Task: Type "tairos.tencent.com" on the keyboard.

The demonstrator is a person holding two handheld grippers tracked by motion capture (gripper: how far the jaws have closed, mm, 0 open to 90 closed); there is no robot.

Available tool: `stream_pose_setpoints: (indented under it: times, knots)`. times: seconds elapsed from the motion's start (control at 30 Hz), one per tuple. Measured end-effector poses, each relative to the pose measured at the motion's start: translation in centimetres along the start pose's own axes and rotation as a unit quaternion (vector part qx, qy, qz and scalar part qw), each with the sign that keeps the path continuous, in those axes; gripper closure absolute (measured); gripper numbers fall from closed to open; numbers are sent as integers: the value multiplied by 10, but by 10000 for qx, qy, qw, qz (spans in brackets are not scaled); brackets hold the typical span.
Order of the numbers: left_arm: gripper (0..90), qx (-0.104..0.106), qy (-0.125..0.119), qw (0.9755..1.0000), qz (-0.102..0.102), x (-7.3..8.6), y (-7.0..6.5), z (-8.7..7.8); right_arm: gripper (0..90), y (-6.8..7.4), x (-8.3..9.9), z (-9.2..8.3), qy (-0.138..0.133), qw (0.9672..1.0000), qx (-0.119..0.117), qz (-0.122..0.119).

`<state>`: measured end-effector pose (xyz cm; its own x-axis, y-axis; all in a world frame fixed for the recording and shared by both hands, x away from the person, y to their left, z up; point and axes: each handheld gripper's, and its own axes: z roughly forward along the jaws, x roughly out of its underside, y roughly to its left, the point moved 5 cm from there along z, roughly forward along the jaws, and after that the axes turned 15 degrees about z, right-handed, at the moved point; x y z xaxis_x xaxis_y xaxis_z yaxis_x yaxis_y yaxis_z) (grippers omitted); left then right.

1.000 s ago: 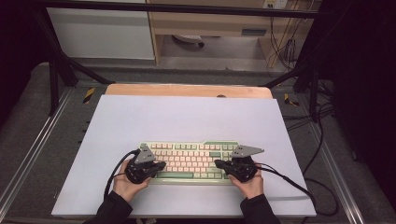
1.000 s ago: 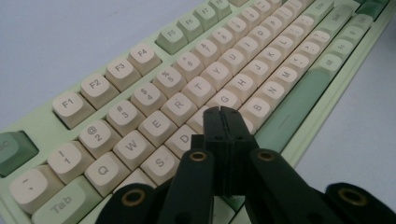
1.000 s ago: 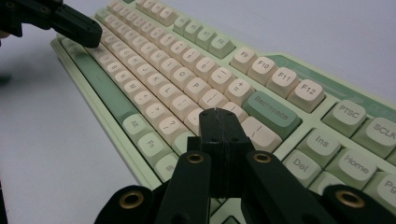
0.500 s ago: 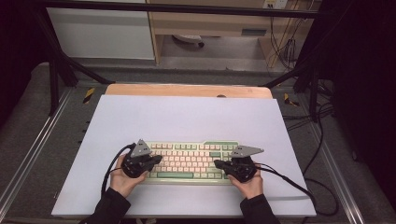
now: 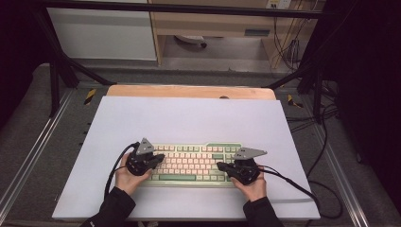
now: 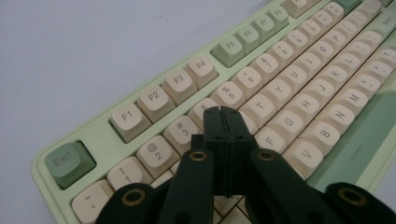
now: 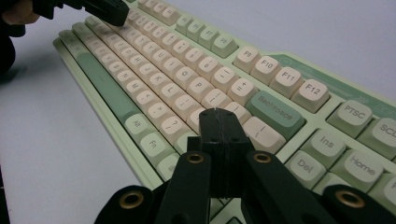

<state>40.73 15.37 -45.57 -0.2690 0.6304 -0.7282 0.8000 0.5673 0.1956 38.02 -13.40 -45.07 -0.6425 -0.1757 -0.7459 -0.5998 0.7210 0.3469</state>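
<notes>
While the green-and-cream keyboard lies on the white sheet, near its front edge, both grippers hover over its keys. At the keyboard's left end, the left gripper has its jaws pressed together on nothing, tips above the number row. Over the keyboard's right end, the right gripper is likewise closed and empty, beside Backspace.

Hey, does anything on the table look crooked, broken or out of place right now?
Nothing stands out. The keyboard lies square on the white mat, with no gaps among the keys that show. The left gripper and right gripper sit over its two ends, jaws shut and holding nothing.
</notes>
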Motion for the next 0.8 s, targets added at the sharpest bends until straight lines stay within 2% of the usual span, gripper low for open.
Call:
stream_pose_setpoints:
  times: [0.5,0.8]
  knots:
    - [900,18,50,10000,53,2,-3,5,900,0,0,0,-5,10000,-2,-10]
    - [900,54,-153,9998,100,-2,-5,-11,900,2,-2,0,-25,10000,-72,22]
